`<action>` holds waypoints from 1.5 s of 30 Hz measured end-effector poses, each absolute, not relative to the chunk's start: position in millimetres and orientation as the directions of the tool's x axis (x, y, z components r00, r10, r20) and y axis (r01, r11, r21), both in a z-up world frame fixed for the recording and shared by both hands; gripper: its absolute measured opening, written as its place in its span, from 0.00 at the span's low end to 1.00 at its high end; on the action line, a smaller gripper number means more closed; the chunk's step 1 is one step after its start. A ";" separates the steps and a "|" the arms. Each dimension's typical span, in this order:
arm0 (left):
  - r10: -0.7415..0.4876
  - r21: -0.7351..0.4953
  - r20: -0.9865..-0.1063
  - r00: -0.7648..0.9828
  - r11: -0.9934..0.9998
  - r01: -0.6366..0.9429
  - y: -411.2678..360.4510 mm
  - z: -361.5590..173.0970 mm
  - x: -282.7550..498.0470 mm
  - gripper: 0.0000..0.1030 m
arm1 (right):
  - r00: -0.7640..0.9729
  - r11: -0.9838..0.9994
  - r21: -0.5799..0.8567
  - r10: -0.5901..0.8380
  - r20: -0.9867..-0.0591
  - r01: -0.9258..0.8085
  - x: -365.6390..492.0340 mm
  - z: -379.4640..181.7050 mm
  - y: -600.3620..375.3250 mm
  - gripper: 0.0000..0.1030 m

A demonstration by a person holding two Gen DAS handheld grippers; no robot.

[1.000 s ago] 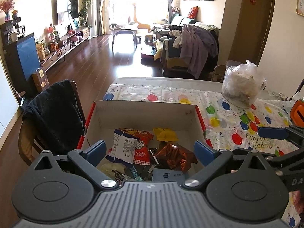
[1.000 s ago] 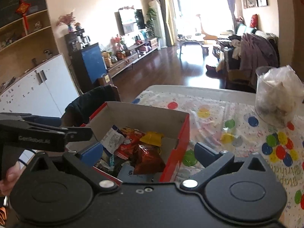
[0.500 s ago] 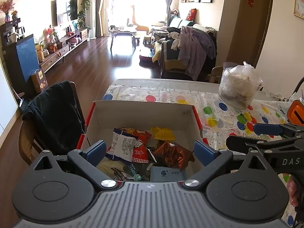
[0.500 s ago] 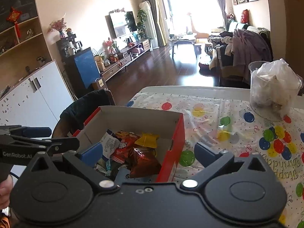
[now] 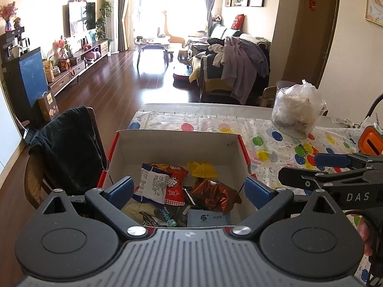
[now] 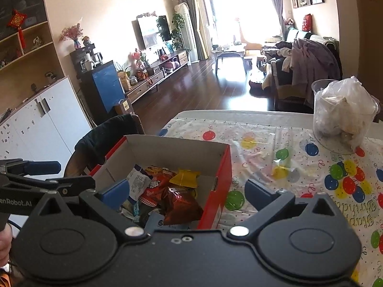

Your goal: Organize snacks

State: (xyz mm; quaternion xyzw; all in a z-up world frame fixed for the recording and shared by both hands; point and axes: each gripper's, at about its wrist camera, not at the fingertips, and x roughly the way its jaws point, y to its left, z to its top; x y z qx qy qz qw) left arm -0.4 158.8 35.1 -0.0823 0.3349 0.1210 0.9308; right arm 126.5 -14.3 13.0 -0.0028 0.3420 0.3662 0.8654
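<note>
While both claws hang level above the near edge of the cardboard box [image 5: 177,143], neither grips anything. The left claw [image 5: 189,189] is spread wide, its blue fingertips [image 5: 121,187] apart over the box's near end, pointing straight along the box toward its far wall. The right claw [image 6: 189,191] is likewise spread, straddling the box's red right wall [image 6: 216,198]: one fingertip over the snacks, the other outside the box above the balloon-print cloth on the counter [image 6: 299,157]. From the left wrist view the right claw's body juts in from the right of the box, a person's fingers [image 5: 365,236] wrapped around its handle.

Inside the box lies a loose heap of snack packets: a white printed packet [image 5: 153,185], a red one [image 5: 173,191] beside it, a yellow wrapper [image 5: 202,169] nearer the far wall, and a shiny brown-red foil pouch [image 5: 213,195] toward the right wall. A clear plastic container [image 6: 342,117] stuffed with a bag stands well beyond the box, to its right. A chair draped with a black garment [image 5: 69,148] stands left of the box.
</note>
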 end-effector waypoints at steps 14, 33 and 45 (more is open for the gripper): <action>0.147 -0.085 -0.642 0.752 0.962 -0.260 159.8 34.9 -4.1 0.96 | 0.520 0.747 0.233 0.618 -0.589 -0.623 115.1 19.1 -10.3 1.00; 0.121 -0.085 -0.676 0.727 0.967 -0.240 152.0 25.2 -5.5 0.96 | 0.523 0.776 0.236 0.583 -0.622 -0.584 104.4 11.5 -21.9 1.00; 0.149 -0.096 -0.705 0.693 0.949 -0.301 126.8 19.9 0.6 0.96 | 0.499 0.781 0.263 0.580 -0.644 -0.567 119.2 -0.9 -61.6 1.00</action>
